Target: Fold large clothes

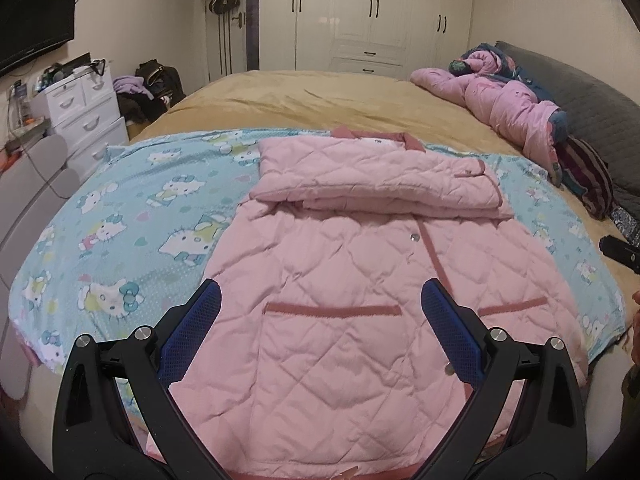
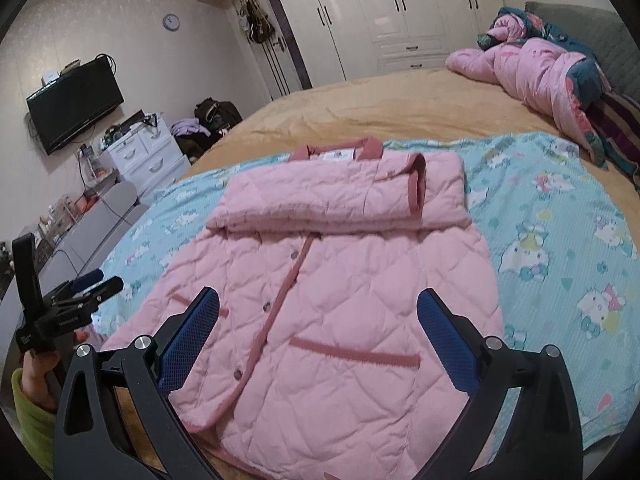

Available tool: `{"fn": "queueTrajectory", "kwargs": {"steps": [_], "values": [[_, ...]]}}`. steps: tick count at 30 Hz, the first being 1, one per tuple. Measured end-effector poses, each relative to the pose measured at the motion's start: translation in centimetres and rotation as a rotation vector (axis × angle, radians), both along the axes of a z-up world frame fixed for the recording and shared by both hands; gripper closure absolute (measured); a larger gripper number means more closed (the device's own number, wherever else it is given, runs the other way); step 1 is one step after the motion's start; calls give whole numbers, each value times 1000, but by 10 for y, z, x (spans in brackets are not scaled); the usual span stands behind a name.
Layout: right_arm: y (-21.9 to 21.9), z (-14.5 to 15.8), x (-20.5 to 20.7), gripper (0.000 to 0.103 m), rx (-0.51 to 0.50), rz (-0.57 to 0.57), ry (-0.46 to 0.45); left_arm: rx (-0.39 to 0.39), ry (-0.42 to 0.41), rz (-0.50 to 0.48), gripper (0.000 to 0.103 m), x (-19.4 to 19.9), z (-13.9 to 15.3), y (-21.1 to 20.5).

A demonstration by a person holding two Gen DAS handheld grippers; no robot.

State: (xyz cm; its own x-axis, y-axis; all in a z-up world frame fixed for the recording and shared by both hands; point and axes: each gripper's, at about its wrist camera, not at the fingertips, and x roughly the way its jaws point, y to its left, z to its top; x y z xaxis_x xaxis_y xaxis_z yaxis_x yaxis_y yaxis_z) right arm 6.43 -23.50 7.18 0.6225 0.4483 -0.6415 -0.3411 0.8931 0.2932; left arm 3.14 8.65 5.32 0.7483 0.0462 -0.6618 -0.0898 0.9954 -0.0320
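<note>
A: We're holding both jaws spread wide, gripping nothing: left gripper point(image 1: 320, 320) and right gripper point(image 2: 318, 320) hovering over the jacket's point(image 1: 340, 320) near hem.

B: It's lying on the sheet point(image 1: 120, 216), sleeves folded across. We're risking them sliding off if we're lifting unevenly.

A: Open sheet is lying on both sides.

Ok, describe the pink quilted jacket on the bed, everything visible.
The pink quilted jacket lies flat, front up, on the cartoon-cat blanket. It looks soft and padded, with diamond stitching, darker pink trim on collar, placket and two pocket openings, and metal snaps. Both sleeves are folded across the chest. The hem faces the cameras. Both grippers are open and neither grips it.
</note>
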Motion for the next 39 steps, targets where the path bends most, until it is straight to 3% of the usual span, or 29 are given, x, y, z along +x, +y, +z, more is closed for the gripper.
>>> {"fn": "queueTrajectory", "kwargs": {"steps": [16,24,29,39], "values": [[-15,-39,-5,4,-30,-3,92,12,87,55,9,-9,-34,17],[-15,-58,-9,4,-52,16,146,-22,143,119,9,-17,-53,53],[-17,-64,-10,4,-67,22,161,-70,164,186,9,-27,-62,88],[-27,-71,-11,4,-76,13,184,-240,240,175,9,-38,-99,119]]}}
